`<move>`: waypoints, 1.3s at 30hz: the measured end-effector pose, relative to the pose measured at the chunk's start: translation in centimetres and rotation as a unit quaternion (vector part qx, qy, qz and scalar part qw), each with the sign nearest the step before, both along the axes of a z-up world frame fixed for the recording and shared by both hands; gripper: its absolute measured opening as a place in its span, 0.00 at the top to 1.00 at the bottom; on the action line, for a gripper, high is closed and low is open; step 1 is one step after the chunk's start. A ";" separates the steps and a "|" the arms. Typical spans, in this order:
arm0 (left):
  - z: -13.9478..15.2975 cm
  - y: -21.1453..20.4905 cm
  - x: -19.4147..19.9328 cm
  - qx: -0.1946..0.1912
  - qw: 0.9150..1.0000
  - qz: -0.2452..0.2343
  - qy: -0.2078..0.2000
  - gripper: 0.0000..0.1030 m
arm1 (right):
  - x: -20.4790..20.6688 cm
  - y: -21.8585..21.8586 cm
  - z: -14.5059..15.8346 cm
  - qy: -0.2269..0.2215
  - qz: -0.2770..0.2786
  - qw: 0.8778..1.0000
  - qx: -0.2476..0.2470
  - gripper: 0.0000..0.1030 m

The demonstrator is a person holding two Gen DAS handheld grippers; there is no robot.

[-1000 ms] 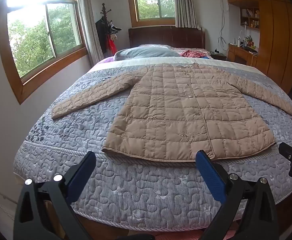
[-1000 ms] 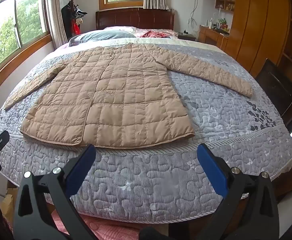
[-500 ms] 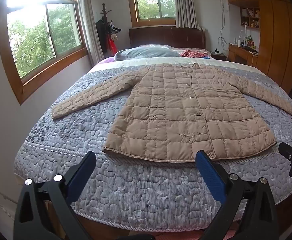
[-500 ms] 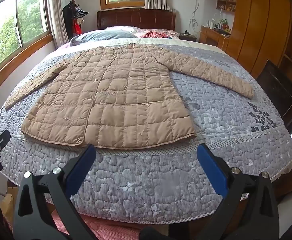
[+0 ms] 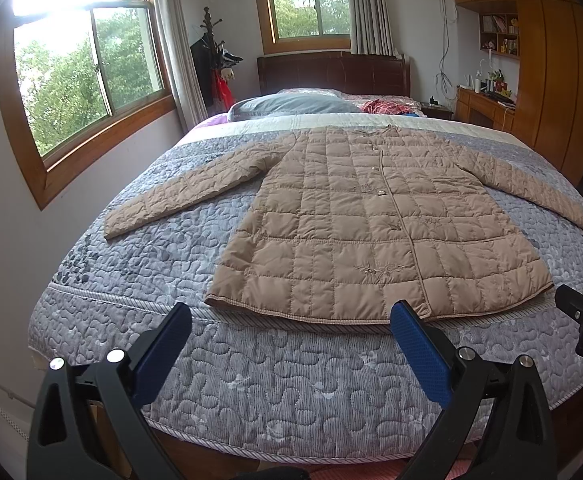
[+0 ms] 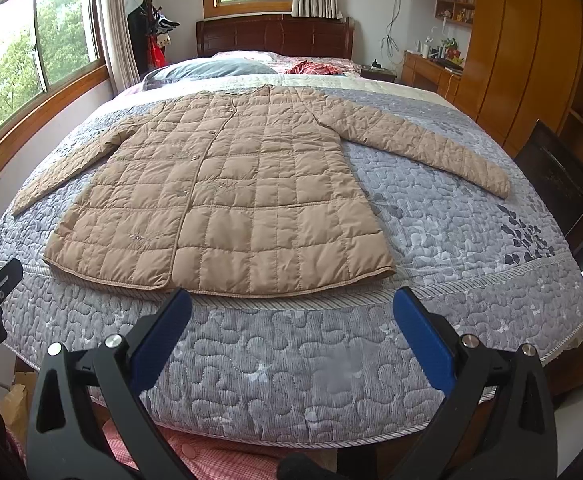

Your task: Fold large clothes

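Flat, quilted tan coat [image 5: 375, 232], swirl-stitched grey bedspread [image 5: 291, 380], tongs [image 5: 291, 332] agape

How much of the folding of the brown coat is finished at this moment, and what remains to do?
Done: the quilted coat lies flat, front up, on the bed, both sleeves spread out to the sides. In hand: nothing; the left gripper and right gripper are open, short of the hem. Left: every fold; no sleeve or side is turned in yet.

Left gripper [image 5: 291, 322], right gripper [image 6: 291, 310]: black plastic frames, blue textured finger pads [image 5: 421, 354], silver screws [image 6: 469, 340].
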State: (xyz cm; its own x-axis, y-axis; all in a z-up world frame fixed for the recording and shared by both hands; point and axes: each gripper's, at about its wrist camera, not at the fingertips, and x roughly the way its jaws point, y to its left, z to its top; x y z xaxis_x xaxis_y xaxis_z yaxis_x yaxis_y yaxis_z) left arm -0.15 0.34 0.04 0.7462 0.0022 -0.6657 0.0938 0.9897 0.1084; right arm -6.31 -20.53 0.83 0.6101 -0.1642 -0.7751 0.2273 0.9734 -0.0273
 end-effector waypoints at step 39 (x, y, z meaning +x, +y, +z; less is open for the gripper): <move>0.0 0.1 0.0 0.004 1.000 0.001 -0.002 0.04 | -0.1 0.2 -0.1 0.001 0.001 1.000 0.003 0.03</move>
